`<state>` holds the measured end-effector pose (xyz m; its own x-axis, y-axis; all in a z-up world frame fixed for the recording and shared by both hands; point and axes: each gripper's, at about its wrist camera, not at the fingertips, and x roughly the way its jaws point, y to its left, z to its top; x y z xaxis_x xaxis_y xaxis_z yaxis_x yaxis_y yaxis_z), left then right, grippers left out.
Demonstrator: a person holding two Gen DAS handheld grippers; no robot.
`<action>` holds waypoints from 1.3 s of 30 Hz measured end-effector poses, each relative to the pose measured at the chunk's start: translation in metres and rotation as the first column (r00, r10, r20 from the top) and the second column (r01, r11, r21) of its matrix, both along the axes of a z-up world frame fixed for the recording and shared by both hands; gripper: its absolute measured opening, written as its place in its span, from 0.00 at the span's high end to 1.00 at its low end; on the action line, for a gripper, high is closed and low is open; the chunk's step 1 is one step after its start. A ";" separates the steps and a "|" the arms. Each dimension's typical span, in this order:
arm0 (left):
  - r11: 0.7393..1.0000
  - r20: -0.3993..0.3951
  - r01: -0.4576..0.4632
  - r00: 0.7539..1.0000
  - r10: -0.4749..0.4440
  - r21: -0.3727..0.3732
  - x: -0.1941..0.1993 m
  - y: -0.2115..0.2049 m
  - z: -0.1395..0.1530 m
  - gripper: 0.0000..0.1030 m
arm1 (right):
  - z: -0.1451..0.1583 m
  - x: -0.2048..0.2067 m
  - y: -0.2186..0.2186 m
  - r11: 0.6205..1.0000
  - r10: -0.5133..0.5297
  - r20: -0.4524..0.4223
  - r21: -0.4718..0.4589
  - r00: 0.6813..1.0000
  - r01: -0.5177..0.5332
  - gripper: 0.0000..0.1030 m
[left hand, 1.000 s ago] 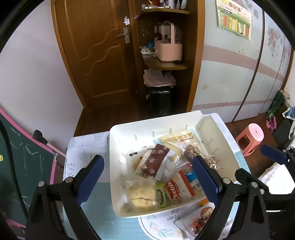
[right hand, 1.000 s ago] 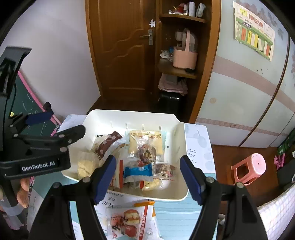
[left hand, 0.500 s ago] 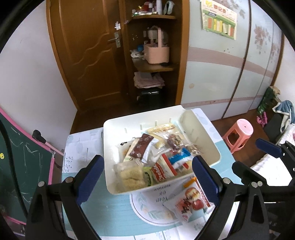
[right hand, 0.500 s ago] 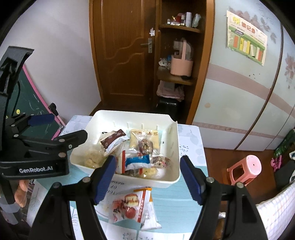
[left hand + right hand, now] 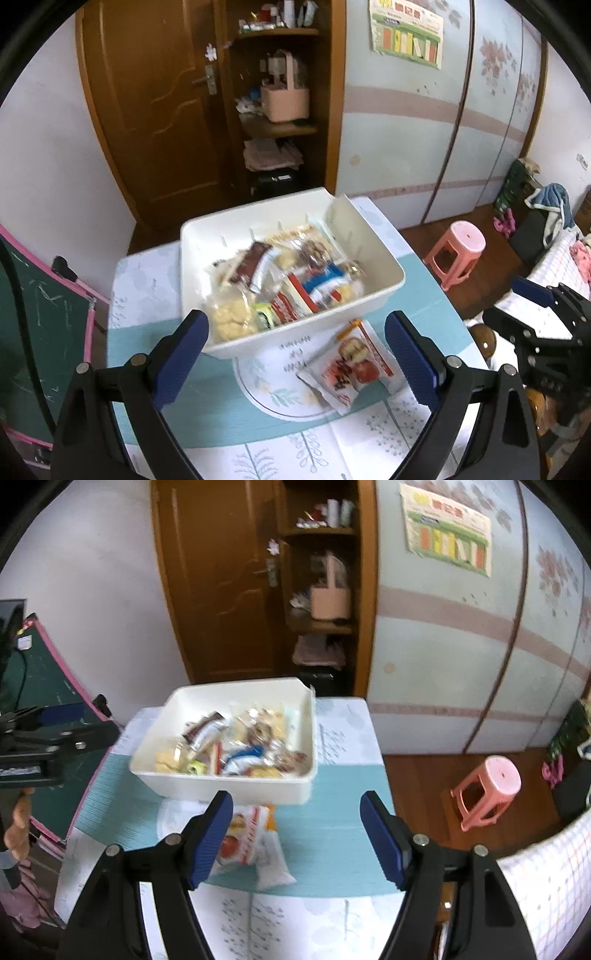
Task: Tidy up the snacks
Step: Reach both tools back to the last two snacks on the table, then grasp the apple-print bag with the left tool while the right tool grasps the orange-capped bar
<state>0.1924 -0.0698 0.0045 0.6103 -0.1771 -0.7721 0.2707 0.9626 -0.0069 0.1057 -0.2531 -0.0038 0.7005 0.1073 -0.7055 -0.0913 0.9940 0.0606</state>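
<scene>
A white bin [image 5: 373, 310] [image 5: 236, 786] holding several wrapped snacks stands on the small table. A red-and-white snack packet [image 5: 354, 365] [image 5: 251, 838] lies on the tablecloth just in front of the bin. My left gripper [image 5: 299, 354] hovers open above the bin's near edge and the packet, nothing between its blue pads. My right gripper [image 5: 295, 834] is open too, with its left finger over the packet's edge. Each gripper shows at the side of the other's view: the right gripper [image 5: 546, 317], the left gripper [image 5: 51, 731].
The table [image 5: 155, 402] has a teal and white cloth. A green chalkboard with a pink frame [image 5: 40, 325] leans at its left. A pink stool [image 5: 458, 251] stands on the floor at right, and a bed edge [image 5: 546, 878] is near right. Door and shelves behind.
Both grippers have drawn back from the bin, which now looks smaller and farther. The packet in front of the bin has come fully into view. Both stayed open.
</scene>
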 end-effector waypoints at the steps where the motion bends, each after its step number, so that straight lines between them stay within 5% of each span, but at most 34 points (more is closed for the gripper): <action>1: 1.000 -0.012 0.006 1.000 -0.006 0.000 0.000 -0.003 -0.005 0.07 | -0.008 0.001 -0.007 1.000 -0.012 -0.018 0.004 1.000 0.013 0.30; 7: 0.993 -0.102 0.104 0.990 -0.098 0.053 -0.001 -0.029 -0.055 0.07 | -0.047 0.001 -0.029 0.998 -0.035 -0.089 0.046 0.995 0.039 0.30; 14: 0.942 -0.222 0.279 0.946 -0.236 0.186 -0.009 -0.067 -0.132 0.07 | -0.098 0.006 -0.029 0.997 0.002 -0.192 0.074 0.981 0.013 0.30; 21: 0.925 -0.307 0.295 0.927 -0.216 0.240 0.006 -0.077 -0.187 0.07 | -0.136 0.012 -0.013 0.995 0.059 -0.265 0.096 0.962 -0.035 0.30; 30: 0.952 -0.362 0.262 0.913 -0.190 0.160 0.031 -0.069 -0.216 0.07 | -0.161 0.025 0.007 0.990 0.122 -0.314 0.112 0.941 -0.091 0.30; 39: 0.953 -0.300 0.269 0.929 -0.218 0.138 0.025 -0.053 -0.216 0.32 | -0.172 0.043 0.019 0.986 0.155 -0.340 0.119 0.927 -0.121 0.30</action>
